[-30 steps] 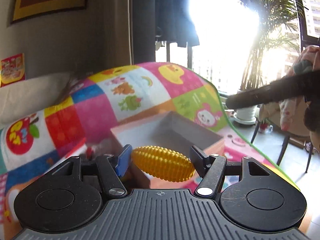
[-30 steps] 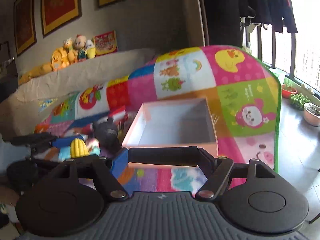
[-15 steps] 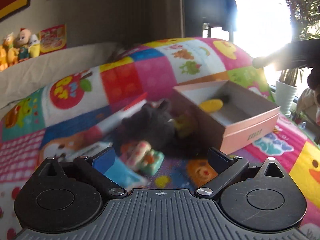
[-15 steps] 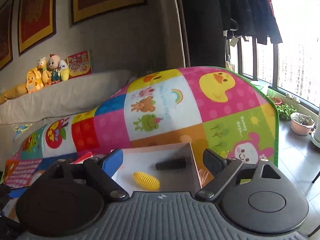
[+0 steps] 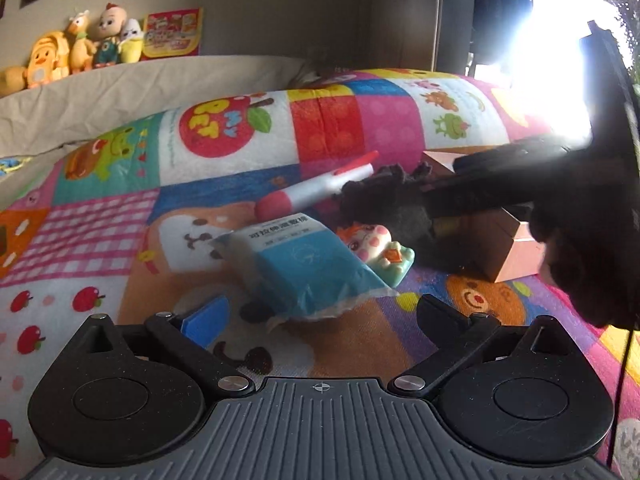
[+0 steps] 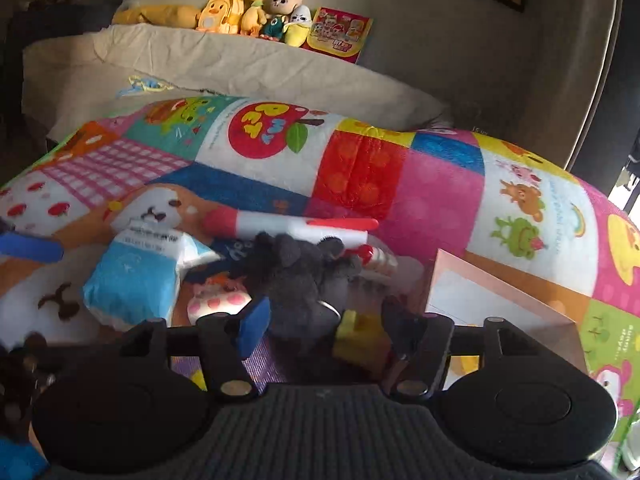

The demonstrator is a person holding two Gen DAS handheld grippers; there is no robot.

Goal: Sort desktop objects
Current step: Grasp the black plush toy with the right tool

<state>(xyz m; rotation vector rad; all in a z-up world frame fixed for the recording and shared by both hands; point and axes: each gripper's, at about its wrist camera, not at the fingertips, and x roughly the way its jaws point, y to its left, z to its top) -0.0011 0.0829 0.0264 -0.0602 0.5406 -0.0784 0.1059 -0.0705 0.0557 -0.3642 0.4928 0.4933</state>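
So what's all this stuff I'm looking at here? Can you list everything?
play mat: one, bright patchwork, under everything
blue packet: one, blue and white, mat centre
red and white tube: one, behind the packet
grey plush toy: one, dark grey, beside the box
cartoon squishy toy: one, pink, white and green, right of the packet
yellow block: one, by the plush
cardboard box: one, pink, open, mat's right
stuffed toys: several, mostly yellow, back ledge
left hand-held gripper: black, open, empty
right hand-held gripper: black, open, over the plush
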